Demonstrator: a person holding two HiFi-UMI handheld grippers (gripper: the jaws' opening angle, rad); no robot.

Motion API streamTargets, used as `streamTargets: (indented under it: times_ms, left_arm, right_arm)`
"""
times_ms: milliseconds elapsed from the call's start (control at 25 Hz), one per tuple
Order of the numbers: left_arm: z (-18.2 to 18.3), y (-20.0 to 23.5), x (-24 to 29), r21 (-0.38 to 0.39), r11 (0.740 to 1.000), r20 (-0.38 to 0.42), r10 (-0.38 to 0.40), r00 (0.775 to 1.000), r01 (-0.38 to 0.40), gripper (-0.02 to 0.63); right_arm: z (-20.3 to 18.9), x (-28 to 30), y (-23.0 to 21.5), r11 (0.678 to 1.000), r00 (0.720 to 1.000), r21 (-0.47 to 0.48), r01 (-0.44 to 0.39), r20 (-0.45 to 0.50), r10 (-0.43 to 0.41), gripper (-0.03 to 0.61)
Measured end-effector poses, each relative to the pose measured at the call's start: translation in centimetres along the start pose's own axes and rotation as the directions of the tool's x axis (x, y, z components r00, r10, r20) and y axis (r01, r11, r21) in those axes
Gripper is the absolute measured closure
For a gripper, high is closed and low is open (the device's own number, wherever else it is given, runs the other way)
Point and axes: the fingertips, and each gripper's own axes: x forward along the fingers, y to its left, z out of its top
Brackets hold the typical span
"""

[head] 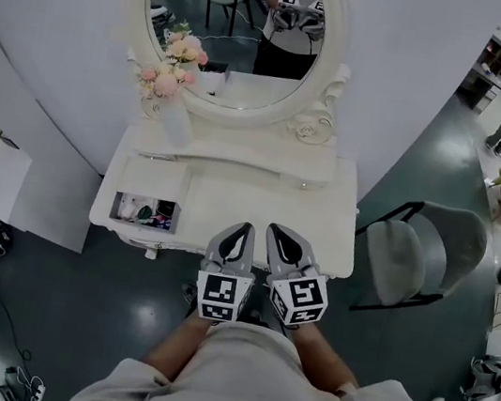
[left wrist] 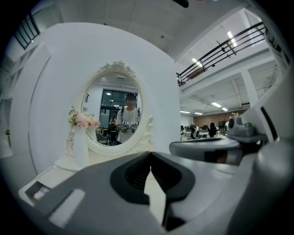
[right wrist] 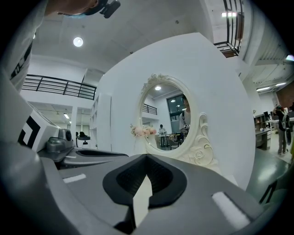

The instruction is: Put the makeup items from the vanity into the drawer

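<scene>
Grey left gripper, right gripper pressed together empty; idle, perhaps with small makeup items lying in open drawer of white vanity.

The vanity is white, the flowers pink, the chair grey.

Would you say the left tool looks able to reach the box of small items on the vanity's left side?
Probably yes: nothing stands between the left tool and the box, though its jaws are shut.
</scene>
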Motion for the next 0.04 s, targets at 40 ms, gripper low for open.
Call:
streamTargets:
  times_ms: [40]
  left_arm:
    - [-0.11, 0.18, -0.02, 0.001, 1.0, -0.003, 0.002, 1.0, -0.002, 0.611]
  right_arm:
    - [0.0, 0.13, 0.1, 1.0, 1.0, 0.0, -0.001, -0.001, 0.001, 0.58]
